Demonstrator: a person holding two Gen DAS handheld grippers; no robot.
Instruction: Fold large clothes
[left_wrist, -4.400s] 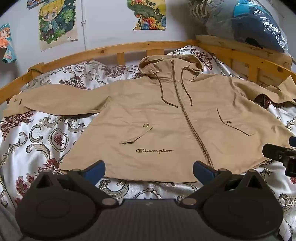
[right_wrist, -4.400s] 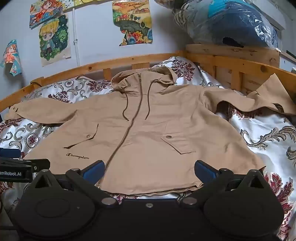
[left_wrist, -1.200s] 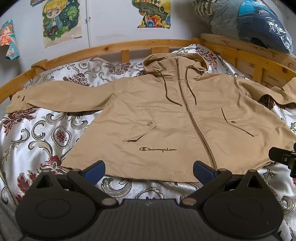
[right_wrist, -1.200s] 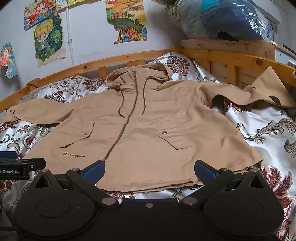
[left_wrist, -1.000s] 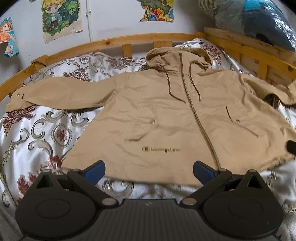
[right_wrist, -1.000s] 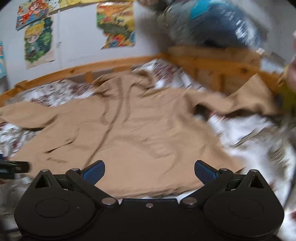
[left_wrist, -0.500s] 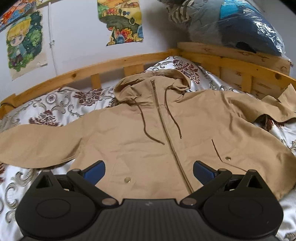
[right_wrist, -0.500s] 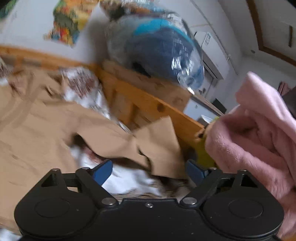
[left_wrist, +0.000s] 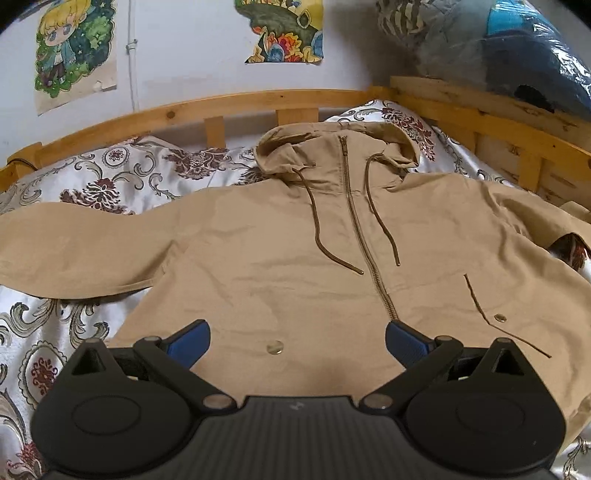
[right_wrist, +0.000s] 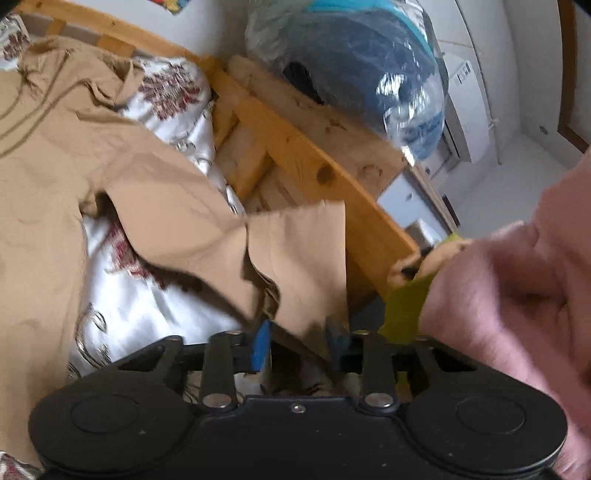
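A tan hooded jacket (left_wrist: 280, 258) lies spread face up and zipped on the bed, with both sleeves out to the sides. My left gripper (left_wrist: 297, 343) hovers open just over the jacket's lower front, near a pocket snap, with nothing between its fingers. In the right wrist view the jacket's right sleeve (right_wrist: 177, 214) runs to a cuff (right_wrist: 306, 251) that droops beside the wooden bed rail (right_wrist: 303, 155). My right gripper (right_wrist: 298, 343) is closing, its blue pads (right_wrist: 262, 345) narrow, with the cuff's lower edge between them; a firm pinch does not show.
The floral satin sheet (left_wrist: 55, 325) covers the bed inside the wooden rail (left_wrist: 258, 103). A plastic-wrapped blue bedding bundle (right_wrist: 351, 62) sits on the headboard corner. A pink fleecy sleeve (right_wrist: 517, 295) with a yellow-green cuff (right_wrist: 406, 306) crowds the right. Posters (left_wrist: 74, 48) hang on the wall.
My right gripper swung from the jacket's hem over to the right sleeve cuff by the rail, and its jaws narrowed around it. My left gripper moved forward over the jacket, still open.
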